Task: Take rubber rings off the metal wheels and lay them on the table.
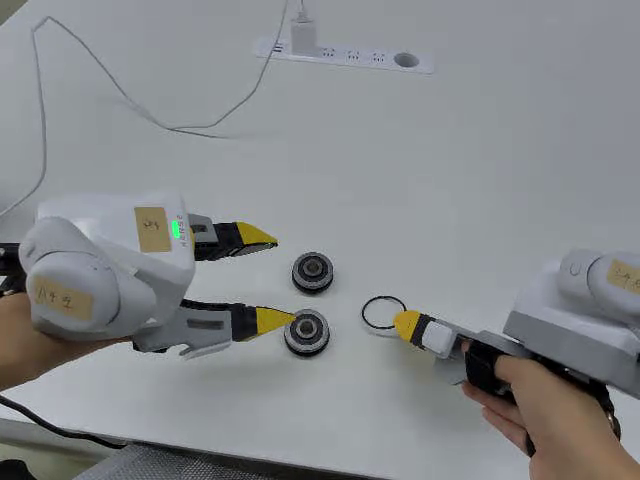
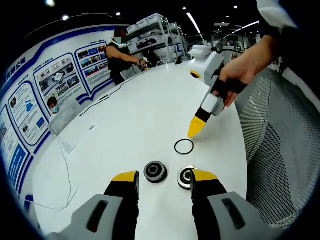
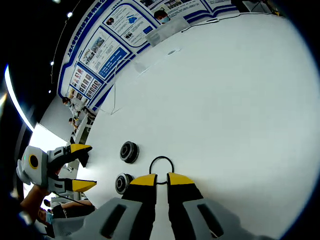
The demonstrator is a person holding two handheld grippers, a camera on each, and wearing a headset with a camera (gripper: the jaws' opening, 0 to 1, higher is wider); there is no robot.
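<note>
White left gripper [image 1: 280, 279], black fingers [image 1: 215, 240], yellow tips [image 1: 256, 236]

On the table [image 1: 480, 180], 1 rubber ring [image 1: 384, 313] lies right of 2 metal wheels [image 1: 313, 271].

A long white power strip [image 1: 345, 55] carries a white plug [image 1: 302, 35]; a thin grey cable [image 1: 100, 70] loops to its left.

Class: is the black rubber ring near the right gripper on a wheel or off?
Off. The rubber ring lies flat on the table, apart from the nearest metal wheel.
</note>
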